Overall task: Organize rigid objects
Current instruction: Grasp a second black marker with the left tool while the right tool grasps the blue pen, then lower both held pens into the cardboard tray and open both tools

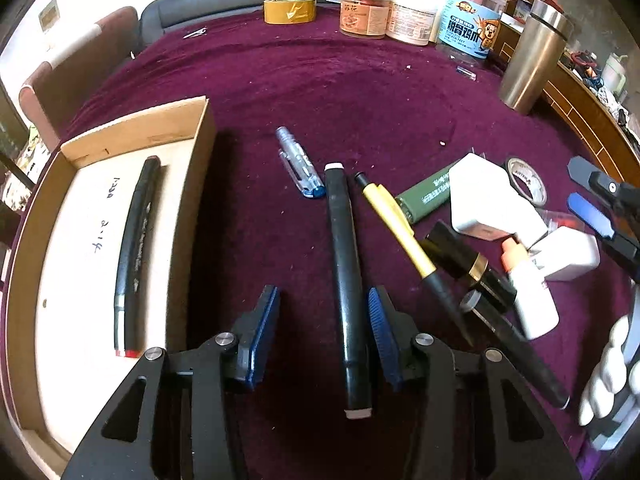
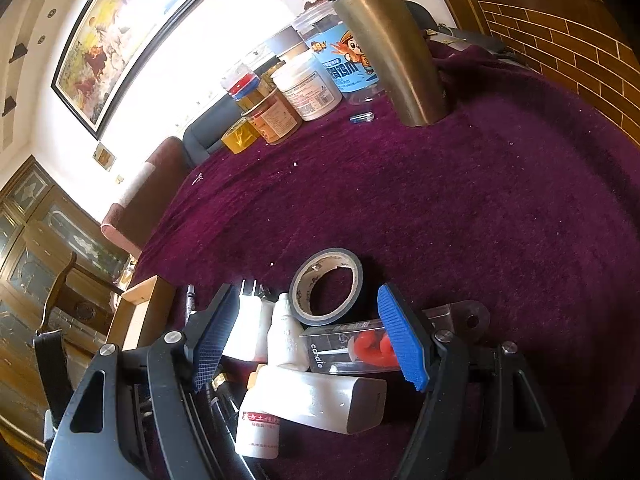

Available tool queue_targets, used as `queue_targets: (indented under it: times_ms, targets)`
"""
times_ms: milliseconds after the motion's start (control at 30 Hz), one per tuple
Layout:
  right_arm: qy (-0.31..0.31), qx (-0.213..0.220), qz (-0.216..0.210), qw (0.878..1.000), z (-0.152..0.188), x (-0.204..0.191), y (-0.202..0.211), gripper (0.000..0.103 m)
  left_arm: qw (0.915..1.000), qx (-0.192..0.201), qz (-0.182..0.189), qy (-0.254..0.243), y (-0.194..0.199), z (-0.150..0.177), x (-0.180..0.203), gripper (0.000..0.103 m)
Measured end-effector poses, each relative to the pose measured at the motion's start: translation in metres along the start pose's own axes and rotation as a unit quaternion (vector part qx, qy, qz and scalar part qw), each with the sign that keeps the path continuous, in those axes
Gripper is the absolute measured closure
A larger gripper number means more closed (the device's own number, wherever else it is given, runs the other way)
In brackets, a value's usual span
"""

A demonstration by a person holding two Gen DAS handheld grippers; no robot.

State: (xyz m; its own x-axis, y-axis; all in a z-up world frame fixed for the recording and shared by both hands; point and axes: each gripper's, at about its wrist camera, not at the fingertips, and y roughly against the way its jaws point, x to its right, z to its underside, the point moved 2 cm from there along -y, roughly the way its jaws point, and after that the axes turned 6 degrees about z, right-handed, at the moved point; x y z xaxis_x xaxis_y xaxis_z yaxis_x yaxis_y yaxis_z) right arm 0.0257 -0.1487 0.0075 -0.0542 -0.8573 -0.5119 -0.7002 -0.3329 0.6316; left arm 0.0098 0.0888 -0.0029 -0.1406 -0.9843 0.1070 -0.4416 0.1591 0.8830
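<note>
- My left gripper points down at the purple tablecloth, its jaws parted around a black marker with white ends. The right pad sits right against the marker's barrel; the left pad stands clear of it, so nothing is clamped.
- That marker lies flat on the cloth, lengthwise between the fingers, just right of the cardboard box.
- Inside the box lies another black marker with a red tip.
- Beside the marker on the cloth I see a clear blue pen and a yellow and black pen.
- My right gripper is released, its jaws wide, hovering over a heap: a white charger, a small white bottle, a clear candle box with something red inside and a roll of dark tape.
- Its right pad overlaps the candle box; I cannot tell whether they touch.
- A steel flask and jars stand at the far edge.
</note>
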Motion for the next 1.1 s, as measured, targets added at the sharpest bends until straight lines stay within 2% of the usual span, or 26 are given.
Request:
queue_targets:
  times_ms: [267, 300, 333, 367, 467, 533, 700, 833, 967, 1100]
  targets:
    - [0.005, 0.003, 0.007, 1.000, 0.000, 0.000, -0.001, 0.032, 0.9970, 0.037, -0.052, -0.044, -0.007, -0.006, 0.021, 0.062]
    - [0.006, 0.004, 0.009, 1.000, 0.000, 0.000, -0.001, 0.032, 0.9965, 0.041, -0.052, -0.051, -0.007, -0.005, 0.023, 0.066]
    - [0.007, 0.004, 0.011, 1.000, 0.000, 0.000, -0.001, 0.032, 0.9965, 0.042, -0.046, -0.057, -0.006, -0.004, 0.024, 0.071]
    - [0.008, 0.005, 0.013, 1.000, 0.000, 0.000, -0.001, 0.032, 0.9972, 0.040, -0.024, -0.058, -0.005, -0.003, 0.023, 0.089]
    - [0.011, 0.006, 0.017, 1.000, 0.000, 0.000, -0.001, 0.032, 0.9978, 0.049, 0.011, -0.043, 0.005, 0.003, 0.019, 0.092]
    - [0.015, 0.009, 0.019, 1.000, 0.000, -0.002, 0.000, 0.032, 0.9964, 0.063, 0.049, -0.029, 0.017, 0.009, 0.015, 0.092]
    - [0.055, 0.031, 0.019, 0.998, -0.001, -0.033, 0.016, 0.032, 0.9851, 0.111, 0.130, 0.019, 0.065, 0.025, -0.010, 0.092]
    - [0.124, -0.015, -0.008, 0.992, 0.003, -0.089, 0.001, 0.032, 0.9731, 0.149, 0.170, 0.044, 0.097, 0.040, -0.035, 0.092]
    - [0.172, -0.113, -0.024, 0.978, 0.012, -0.146, -0.052, 0.032, 0.9634, 0.176, 0.187, 0.076, 0.120, 0.056, -0.069, 0.091]
    - [0.221, -0.163, 0.017, 0.961, 0.023, -0.187, -0.109, 0.032, 0.9582, 0.186, 0.188, 0.109, 0.129, 0.070, -0.100, 0.091]
